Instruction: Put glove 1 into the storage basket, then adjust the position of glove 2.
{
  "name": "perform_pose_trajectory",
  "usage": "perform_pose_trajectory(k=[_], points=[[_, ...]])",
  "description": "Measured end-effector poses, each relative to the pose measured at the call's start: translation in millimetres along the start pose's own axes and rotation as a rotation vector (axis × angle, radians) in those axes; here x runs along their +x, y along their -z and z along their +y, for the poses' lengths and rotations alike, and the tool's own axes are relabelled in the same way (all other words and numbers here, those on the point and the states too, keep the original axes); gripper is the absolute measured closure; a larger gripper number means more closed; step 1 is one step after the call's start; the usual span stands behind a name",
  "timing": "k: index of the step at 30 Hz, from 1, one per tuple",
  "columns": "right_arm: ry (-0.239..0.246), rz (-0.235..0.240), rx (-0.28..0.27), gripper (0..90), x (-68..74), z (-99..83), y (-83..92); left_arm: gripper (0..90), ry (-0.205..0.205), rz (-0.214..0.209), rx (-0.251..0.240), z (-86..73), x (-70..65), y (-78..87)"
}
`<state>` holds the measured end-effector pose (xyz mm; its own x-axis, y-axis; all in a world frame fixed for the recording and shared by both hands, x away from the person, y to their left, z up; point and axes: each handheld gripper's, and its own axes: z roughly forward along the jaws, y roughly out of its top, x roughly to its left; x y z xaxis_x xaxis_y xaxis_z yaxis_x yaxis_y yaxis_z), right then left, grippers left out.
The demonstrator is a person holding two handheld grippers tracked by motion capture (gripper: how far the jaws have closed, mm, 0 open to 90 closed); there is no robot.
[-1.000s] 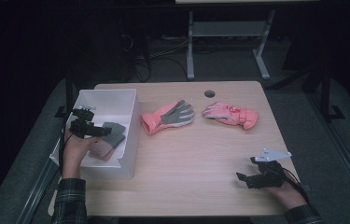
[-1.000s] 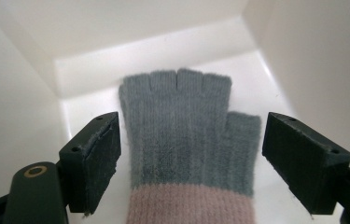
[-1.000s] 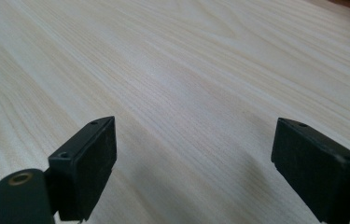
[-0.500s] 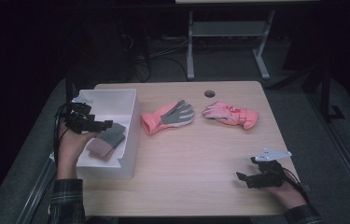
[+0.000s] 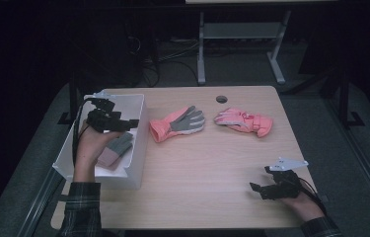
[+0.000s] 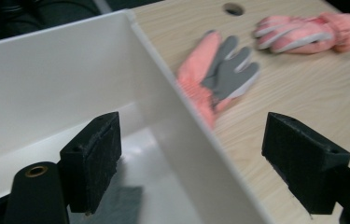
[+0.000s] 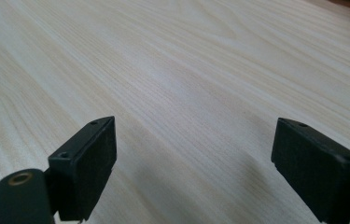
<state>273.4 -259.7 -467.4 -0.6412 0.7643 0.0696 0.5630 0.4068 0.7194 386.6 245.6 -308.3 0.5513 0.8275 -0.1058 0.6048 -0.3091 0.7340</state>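
Left gripper (image 5: 132, 122) held above white bin (image 5: 138, 148), jaws wide, nothing gripped. Grey-pink glove (image 5: 116, 149) lying inside bin. Right gripper (image 5: 254, 188) well apart from bin, low over table (image 5: 207, 163), jaws wide.

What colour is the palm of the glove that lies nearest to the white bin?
Grey palm on the coral-pink glove; the left gripper view shows it best.
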Motion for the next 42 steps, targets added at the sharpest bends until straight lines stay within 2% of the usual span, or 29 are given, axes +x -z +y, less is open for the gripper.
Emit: perform_pose_trajectory(k=[1,2,3,6,12,14,15,17,19,20,21,24,27,28,30,34,37,38,39,40,41,42], points=[[-0.001,0.0,0.0,13.6,0.0,0.0,0.0,19.7,0.0,0.0,0.0,0.0,0.0,0.0],[0.0,0.0,0.0,13.7,0.0,0.0,-0.1,20.2,-0.01,-0.02,-0.006,5.0,-6.8,-2.7],[0.0,0.0,0.0,13.7,0.0,0.0,-0.1,20.5,-0.01,-0.02,-0.006,5.0,-6.8,-2.7],[0.002,0.0,-0.001,13.7,0.4,0.1,0.0,21.2,-0.031,-0.055,-0.007,12.6,-19.6,-11.5],[0.003,0.002,-0.001,13.6,0.3,0.2,0.0,22.0,-0.056,-0.08,0.017,19.4,-33.6,-24.8],[0.007,0.004,-0.001,13.6,0.4,0.1,-0.3,24.3,-0.062,-0.087,0.019,24.2,-42.3,-32.2],[0.007,0.004,-0.001,13.6,0.4,0.1,-0.3,25.5,-0.062,-0.087,0.019,24.2,-42.3,-32.2],[0.007,0.006,-0.003,13.7,0.8,0.4,-0.2,31.9,-0.067,-0.109,0.017,28.9,-50.9,-40.6],[0.006,0.007,-0.003,13.7,1.3,0.5,-0.3,34.4,-0.07,-0.109,0.02,30.3,-54.2,-43.8],[0.008,0.01,-0.001,13.6,1.9,0.6,-0.5,43.0,-0.08,-0.122,0.019,33.0,-60.1,-50.8],[0.01,0.01,0.0,13.7,1.8,0.6,-0.5,47.8,-0.08,-0.122,0.019,33.0,-60.1,-50.8],[0.014,0.011,-0.002,13.7,1.3,1.2,-0.7,60.6,-0.081,-0.151,0.026,36.8,-70.1,-66.7],[0.013,0.013,-0.002,13.7,1.6,1.0,-0.7,75.4,-0.084,-0.142,0.036,37.7,-75.9,-75.7],[0.019,0.014,-0.004,13.7,1.3,1.1,-1.0,80.5,-0.09,-0.151,0.044,38.2,-81.3,-84.7],[0.012,0.018,-0.007,13.7,1.9,1.7,-1.4,89.5,-0.097,-0.154,0.051,38.7,-83.7,-89.0],[0.017,0.02,-0.004,13.7,2.9,1.9,-1.9,89.7,-0.123,-0.136,0.07,38.8,-91.9,-111.8],[0.022,0.021,-0.005,13.7,3.0,2.7,-1.6,89.7,-0.121,-0.136,0.072,38.6,-92.3,-119.7],[0.023,0.024,-0.006,13.7,3.5,2.8,-2.4,89.7,-0.126,-0.121,0.072,38.4,-91.1,-127.0],[0.023,0.024,-0.006,13.7,3.5,2.8,-2.4,89.7,-0.126,-0.121,0.072,38.4,-91.1,-127.0],[0.026,0.026,0.0,13.7,3.8,2.4,-3.1,89.7,-0.126,-0.099,0.077,37.5,-88.0,-134.8],[0.026,0.026,-0.001,13.7,3.5,2.6,-3.3,89.7,-0.126,-0.099,0.077,37.5,-88.0,-134.8],[0.026,0.026,-0.002,13.7,3.5,2.8,-3.2,89.7,-0.122,-0.086,0.088,35.7,-83.4,-143.4]])
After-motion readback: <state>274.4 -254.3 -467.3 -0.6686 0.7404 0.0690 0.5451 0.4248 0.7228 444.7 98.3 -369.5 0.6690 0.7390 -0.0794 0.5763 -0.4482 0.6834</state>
